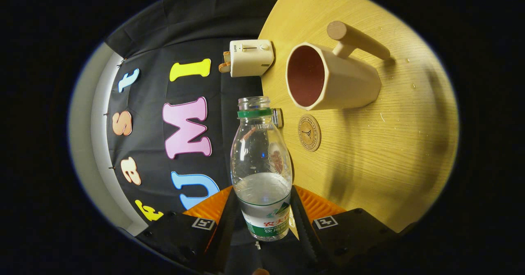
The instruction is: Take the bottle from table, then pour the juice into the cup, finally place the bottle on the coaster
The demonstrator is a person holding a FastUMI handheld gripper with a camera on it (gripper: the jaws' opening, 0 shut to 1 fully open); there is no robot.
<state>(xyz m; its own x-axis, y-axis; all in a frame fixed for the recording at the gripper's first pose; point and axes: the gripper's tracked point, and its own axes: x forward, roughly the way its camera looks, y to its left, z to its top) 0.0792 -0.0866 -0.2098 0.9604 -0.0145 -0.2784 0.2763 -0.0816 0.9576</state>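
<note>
Gripping one clear plastic bottle point(261, 168) by its lower body, the gripper point(262, 217) has both fingers pressed against the bottle's sides, one on each flank just above the label band. The bottle is uncapped, with a green ring around its neck, a rounded shoulder, and clear liquid filling roughly the lower part. It is held off the table point(369, 164), and the whole scene appears rolled sideways, so the wooden tabletop runs up one side of the view.

Beyond the bottle's mouth stands one cup point(328, 76), cream-coloured outside with faceted walls and a dark reddish interior. A straight round wooden-looking handle juts from its side. Its open mouth faces the bottle's neck, apart from it.

Between bottle and cup lies one round coaster point(309, 132), flat, tan, with a stamped ring and small emblem. Just beside the bottle's neck a small dark cap-like object point(278, 117) rests on the table.

Farther off, one cream toaster point(250, 57) sits at the table's edge, boxy with a knob, with toast poking from it. The tabletop is pale wood with fine grain.
</note>
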